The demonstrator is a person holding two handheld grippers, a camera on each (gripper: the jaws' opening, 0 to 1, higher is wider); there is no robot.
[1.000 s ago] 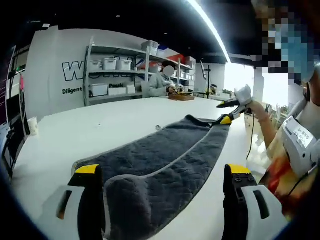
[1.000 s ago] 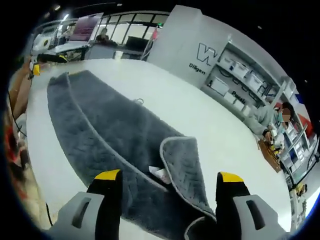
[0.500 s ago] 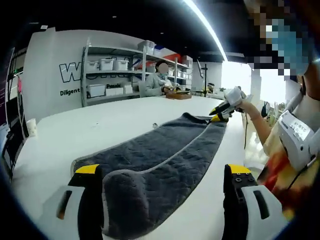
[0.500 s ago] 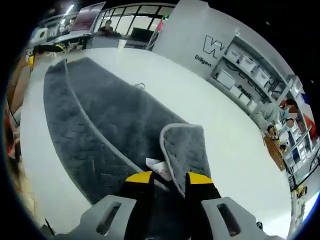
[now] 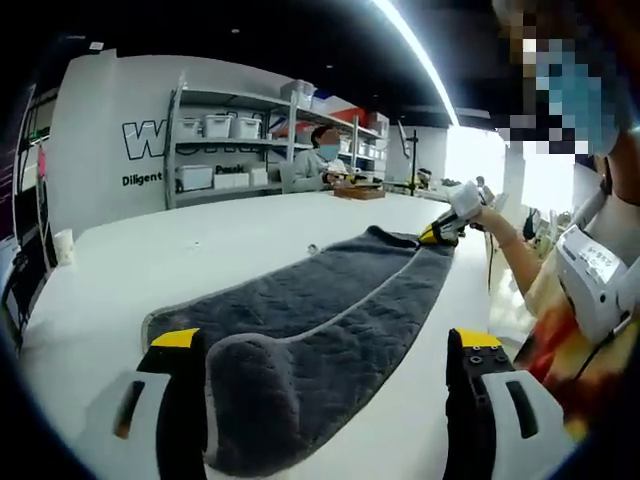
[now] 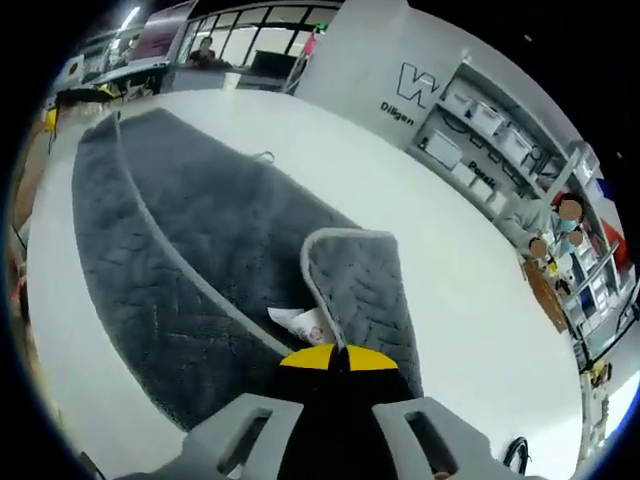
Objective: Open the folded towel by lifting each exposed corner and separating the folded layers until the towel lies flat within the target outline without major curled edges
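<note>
The grey towel (image 5: pixel 320 310) lies lengthwise on the white table (image 5: pixel 150 270), folded along its length, its pale piped edge running down the middle. In the left gripper view, the left gripper (image 5: pixel 325 375) stands wide open, a rolled towel end bulging between its jaws, unclamped. The right gripper (image 6: pixel 337 357) has its jaws closed together on the towel's folded-back corner, beside a white label (image 6: pixel 305 324). Against the far wall, metal shelving (image 5: pixel 250 140) carries white storage bins (image 5: pixel 220 126); their contents cannot be made out.
</note>
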